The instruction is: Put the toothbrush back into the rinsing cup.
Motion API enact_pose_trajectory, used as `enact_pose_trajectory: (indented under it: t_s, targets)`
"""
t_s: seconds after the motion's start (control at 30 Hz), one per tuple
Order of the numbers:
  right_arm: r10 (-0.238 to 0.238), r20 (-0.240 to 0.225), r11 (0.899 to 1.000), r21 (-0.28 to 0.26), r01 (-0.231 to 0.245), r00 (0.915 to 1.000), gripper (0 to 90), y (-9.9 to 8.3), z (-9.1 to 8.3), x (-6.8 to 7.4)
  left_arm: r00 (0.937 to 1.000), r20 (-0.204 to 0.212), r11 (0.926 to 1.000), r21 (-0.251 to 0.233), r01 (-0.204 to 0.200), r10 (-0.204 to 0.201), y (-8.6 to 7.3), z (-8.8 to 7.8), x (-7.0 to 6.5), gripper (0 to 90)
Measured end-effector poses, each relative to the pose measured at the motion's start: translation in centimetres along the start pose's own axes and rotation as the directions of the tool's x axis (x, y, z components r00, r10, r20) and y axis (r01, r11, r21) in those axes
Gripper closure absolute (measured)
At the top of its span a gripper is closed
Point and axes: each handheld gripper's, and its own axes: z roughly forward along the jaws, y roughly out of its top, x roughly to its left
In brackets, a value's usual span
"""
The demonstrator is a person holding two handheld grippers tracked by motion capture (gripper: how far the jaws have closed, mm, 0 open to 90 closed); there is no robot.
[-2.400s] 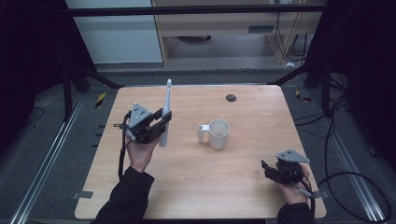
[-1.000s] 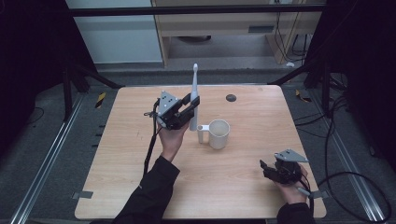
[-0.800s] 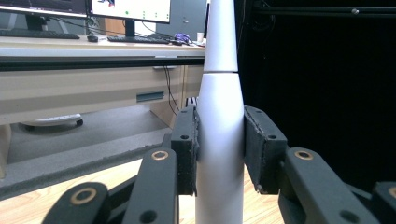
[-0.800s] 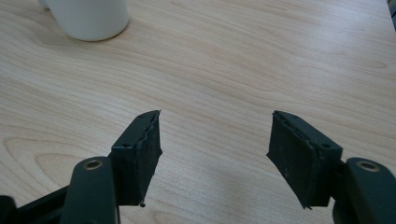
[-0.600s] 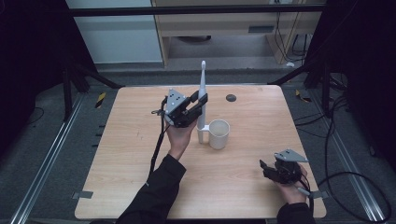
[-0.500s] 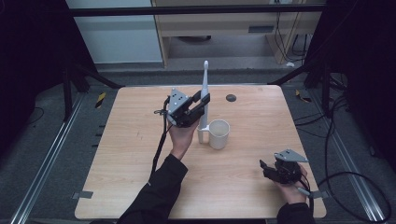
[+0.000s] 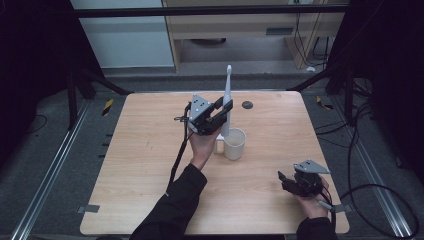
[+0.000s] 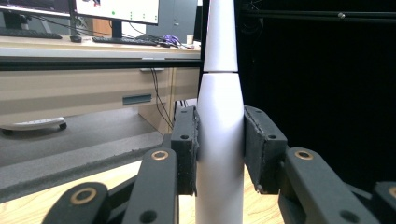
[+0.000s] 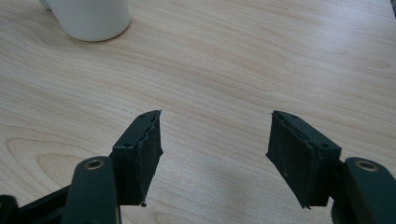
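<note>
Gripping an upright white electric toothbrush (image 7: 227, 100) by its handle, the left tongs (image 7: 220, 112) hold it at frame centre, just above the white mug (image 7: 234, 143) on the tabletop (image 7: 135, 150). A clean drop means keeping it vertical — base centred over the rim. Right tongs (image 7: 290, 181) rest apart, lower right — empty.

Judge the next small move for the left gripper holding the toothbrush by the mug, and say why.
Probably lower it straight down into the mug. The left gripper is shut on the white toothbrush, held upright, brush head up, its lower end just at the mug's left rim and seemingly not yet inside. A slight shift toward the opening may be needed first. The right gripper rests open, apart.
</note>
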Motion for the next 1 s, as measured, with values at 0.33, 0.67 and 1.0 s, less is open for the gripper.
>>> enact_pose_trajectory:
  t_s: [0.33,0.67,1.0]
  targets:
    - [-0.005,-0.001,1.0,0.0,0.005,1.0,34.8,0.0,0.0,0.0,1.0,0.005,1.0,0.007,-0.001,0.001,-0.6,1.0,-0.2,66.1]
    - [-0.005,-0.002,1.0,0.0,0.005,1.0,34.8,0.0,0.1,-0.1,0.9999,0.011,0.9995,0.03,0.0,-0.001,-1.6,2.0,-0.2,66.0]
    - [-0.005,-0.002,1.0,-0.001,0.005,1.0,34.9,0.0,0.1,-0.1,0.9998,0.017,0.999,0.045,-0.009,0.008,-2.4,2.5,-0.2,66.0]
